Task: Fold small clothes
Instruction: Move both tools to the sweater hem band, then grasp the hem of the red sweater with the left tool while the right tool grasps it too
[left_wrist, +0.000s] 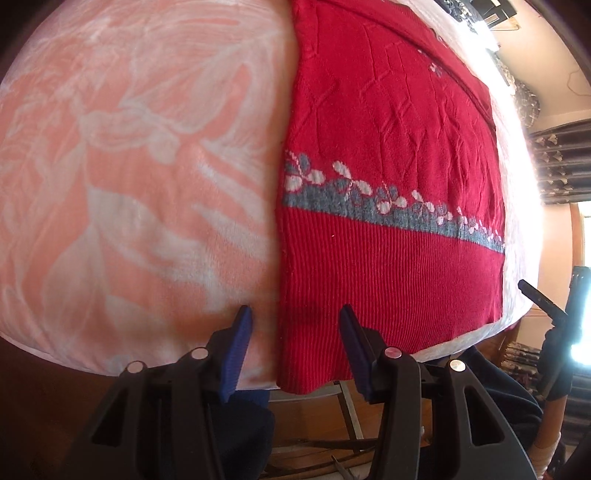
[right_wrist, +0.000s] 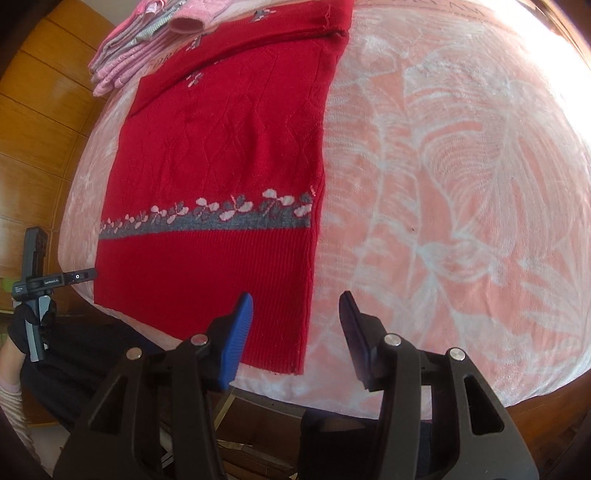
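Lying flat on the pink leaf-print blanket (right_wrist: 461, 184) that covered the table, the red sweater (right_wrist: 221, 155) had its ribbed hem at the near edge and a sleeve folded across its far end. Both tools were spread and pinched nothing: the left tool (left_wrist: 295, 325) straddled the sweater's left edge, the right tool (right_wrist: 297, 314) its right. Folded pink clothes (right_wrist: 140, 40) sat at the far left.

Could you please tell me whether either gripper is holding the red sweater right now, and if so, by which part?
Nothing is held: the left gripper and right gripper are both open above the red sweater's hem.
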